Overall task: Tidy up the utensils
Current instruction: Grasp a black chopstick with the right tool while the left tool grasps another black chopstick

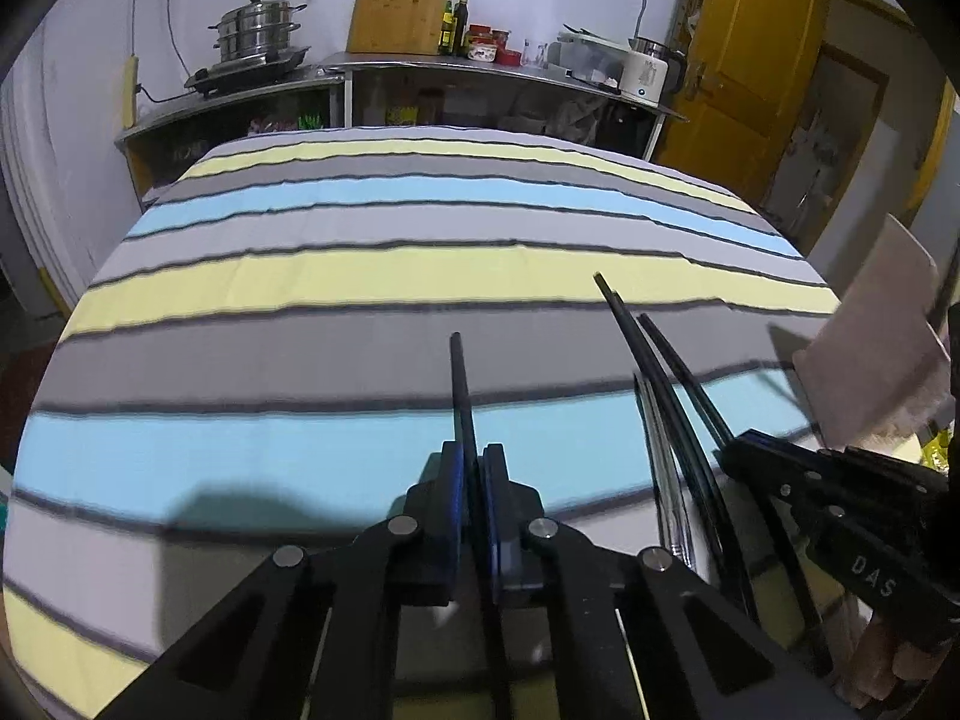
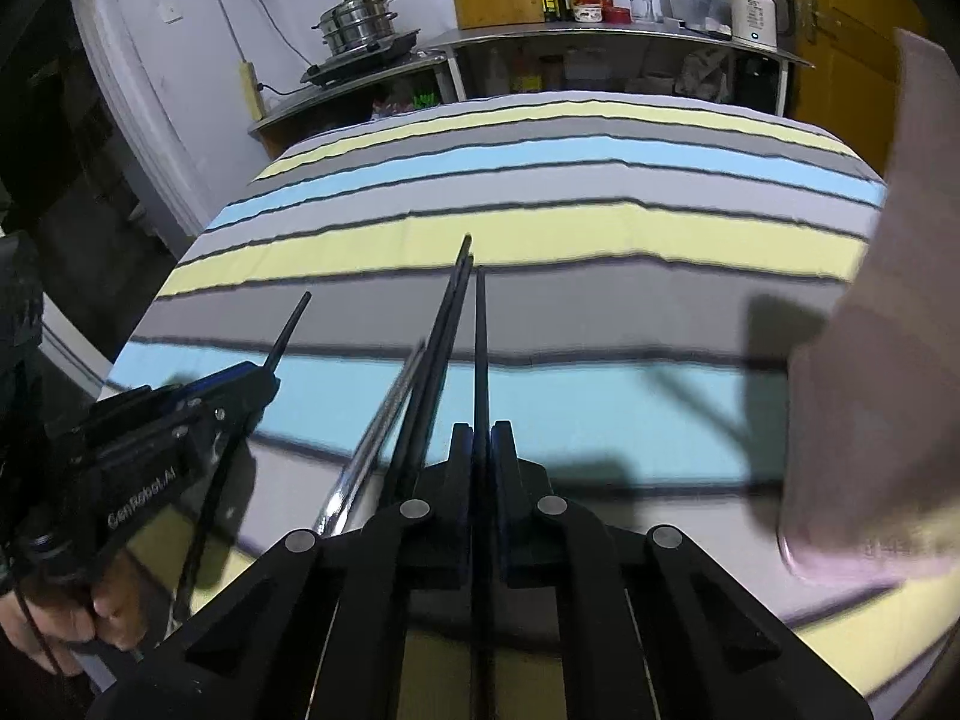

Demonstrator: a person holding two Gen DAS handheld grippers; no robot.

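My left gripper (image 1: 474, 468) is shut on one black chopstick (image 1: 459, 378) that points forward over the striped table. My right gripper (image 2: 481, 444) is shut on another black chopstick (image 2: 480, 336). More black chopsticks (image 2: 441, 330) and a silver utensil handle (image 2: 372, 438) stick up just left of the right gripper's fingers; they also show in the left wrist view (image 1: 654, 360). The right gripper (image 1: 738, 450) shows at the right of the left wrist view, and the left gripper (image 2: 264, 375) shows at the left of the right wrist view. A pale pink holder (image 2: 870, 360) stands at the right.
A striped cloth (image 1: 360, 276) of yellow, blue and grey covers the table. Behind it a steel counter (image 1: 480, 69) carries a steamer pot (image 1: 258, 27), a wooden board (image 1: 399, 3), bottles and a white kettle (image 1: 648, 69). A yellow door (image 1: 756, 42) is at the back right.
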